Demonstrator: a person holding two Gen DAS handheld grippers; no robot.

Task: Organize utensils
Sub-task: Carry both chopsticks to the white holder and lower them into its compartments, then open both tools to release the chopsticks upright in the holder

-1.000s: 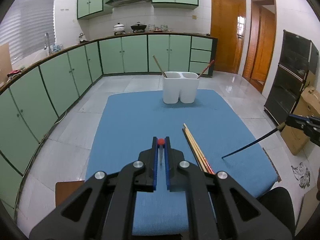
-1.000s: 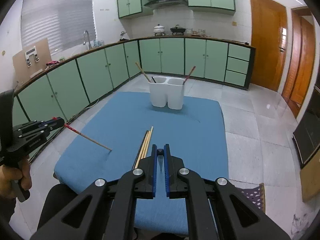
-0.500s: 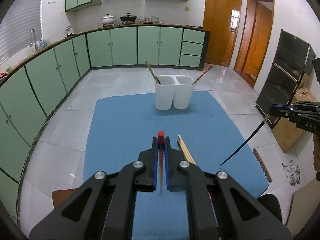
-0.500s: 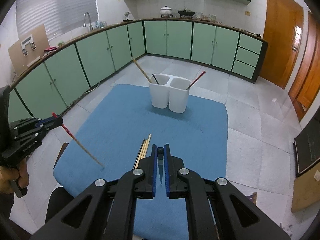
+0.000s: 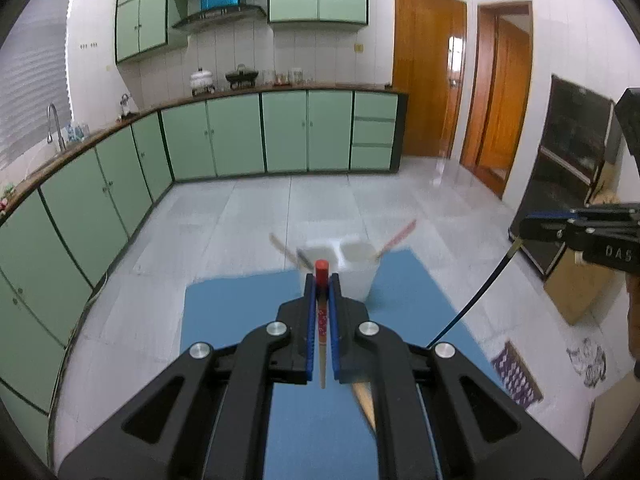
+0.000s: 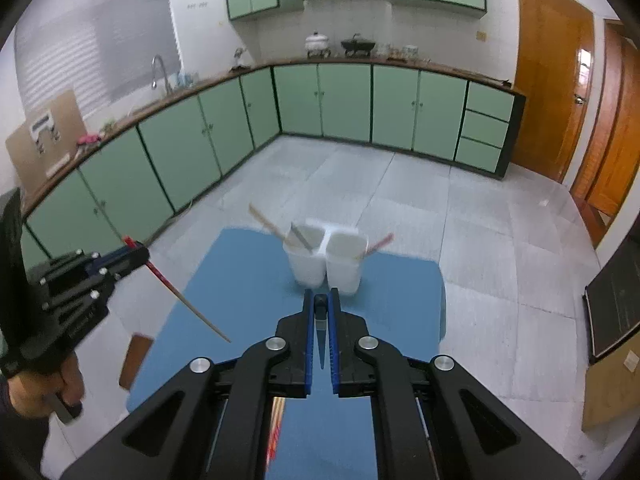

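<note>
My left gripper [image 5: 321, 284] is shut on a red-topped wooden chopstick [image 5: 321, 322], held high above the blue mat [image 5: 232, 312]. My right gripper [image 6: 321, 302] is shut on a black chopstick [image 6: 321, 344], also raised; that chopstick also shows in the left wrist view [image 5: 472, 300], hanging down from the right gripper [image 5: 524, 227]. The left gripper [image 6: 138, 254] with its red-topped chopstick [image 6: 184, 304] shows at the left of the right wrist view. A white two-compartment holder [image 6: 326, 260] stands at the mat's far end with chopsticks leaning in both cups. Loose chopsticks [image 6: 276, 424] lie on the mat beneath the grippers.
The mat covers a small table [image 6: 400, 288] in a kitchen with green cabinets [image 5: 240, 136] along the left and back. A brown board [image 6: 134, 360] sticks out at the table's left edge. Cardboard boxes [image 5: 576, 292] and a black cabinet [image 5: 572, 172] stand to the right.
Both grippers have lifted and tilted up with their chopsticks, so the holder and mat now sit lower in both views. The loose chopsticks stay on the mat.
</note>
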